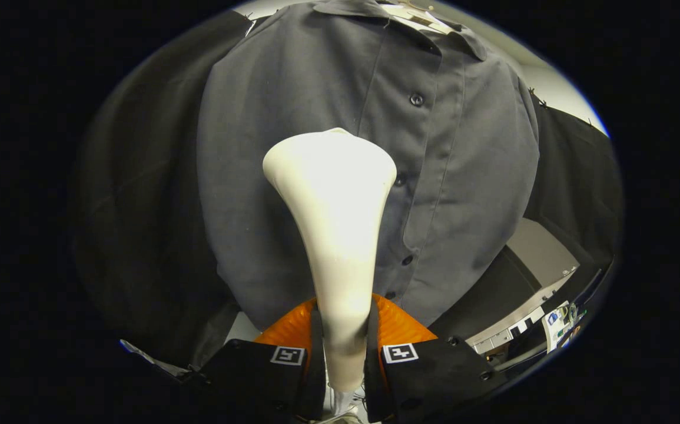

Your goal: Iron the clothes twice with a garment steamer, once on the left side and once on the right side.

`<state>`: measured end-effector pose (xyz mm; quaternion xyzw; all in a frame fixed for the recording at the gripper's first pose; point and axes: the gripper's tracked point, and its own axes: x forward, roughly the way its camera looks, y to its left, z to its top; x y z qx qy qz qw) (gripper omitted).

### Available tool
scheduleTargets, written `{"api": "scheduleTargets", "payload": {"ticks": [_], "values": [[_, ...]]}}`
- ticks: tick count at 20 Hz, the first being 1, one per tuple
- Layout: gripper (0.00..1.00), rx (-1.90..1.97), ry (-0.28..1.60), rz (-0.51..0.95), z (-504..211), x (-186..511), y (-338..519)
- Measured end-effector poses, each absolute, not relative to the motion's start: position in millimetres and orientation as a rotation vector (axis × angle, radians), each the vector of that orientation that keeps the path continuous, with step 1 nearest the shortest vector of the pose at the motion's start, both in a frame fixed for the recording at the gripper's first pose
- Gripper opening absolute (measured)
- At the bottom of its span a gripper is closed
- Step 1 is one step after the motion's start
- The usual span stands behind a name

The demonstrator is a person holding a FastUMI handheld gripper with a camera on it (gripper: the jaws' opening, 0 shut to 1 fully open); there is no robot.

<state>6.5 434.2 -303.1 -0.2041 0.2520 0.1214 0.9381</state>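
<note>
A: What have the tongs [344, 353] got?

B: The steamer [334, 235]. Both fingers press on its narrow handle, one on each side, closed tight around it.

A: And where does it run?

B: Straight ahead from between the fingers, widening to a flared head (an orange thing [401, 327] sits just behind the handle).

A: Beyond that?

B: The shirt [316, 88] hangs buttoned, the head over its left panel beside the placket. Whether it touches, I cannot tell.

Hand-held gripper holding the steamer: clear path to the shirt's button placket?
Probably yes. The hand-held gripper is shut on the white garment steamer, whose head faces the hanging grey shirt. Nothing sits between the head and the button placket beside it.
</note>
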Motion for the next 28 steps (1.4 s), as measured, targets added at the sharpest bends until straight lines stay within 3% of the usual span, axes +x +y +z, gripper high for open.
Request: {"api": "scheduleTargets", "payload": {"ticks": [28], "values": [[0.35, -0.491, 0.798, 0.239, -458.1, -35.3, 380.2]]}}
